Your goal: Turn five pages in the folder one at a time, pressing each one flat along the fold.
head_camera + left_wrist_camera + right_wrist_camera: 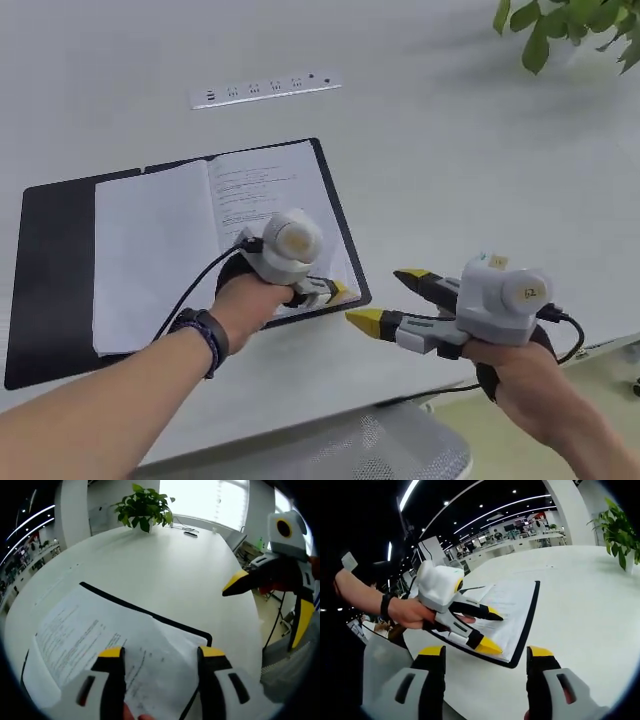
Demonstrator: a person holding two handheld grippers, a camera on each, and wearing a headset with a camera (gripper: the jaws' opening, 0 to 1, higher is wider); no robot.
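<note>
The left tool [161,652] is hanging released over the folder's [55,290] right page [265,185] — the right tool [385,298], released too, near the worktop's [450,150] front edge.

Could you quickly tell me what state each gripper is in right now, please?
Left gripper: open, holding nothing, poised over a page of the folder.
Right gripper: open, holding nothing, above the table beside the folder.

Head view is looking steeply down on the folder [50,280]; left gripper view is sitting close over its right page [75,630], facing the plant [142,507]; right gripper view is standing farther off. All 3 are sharing that page.
</note>
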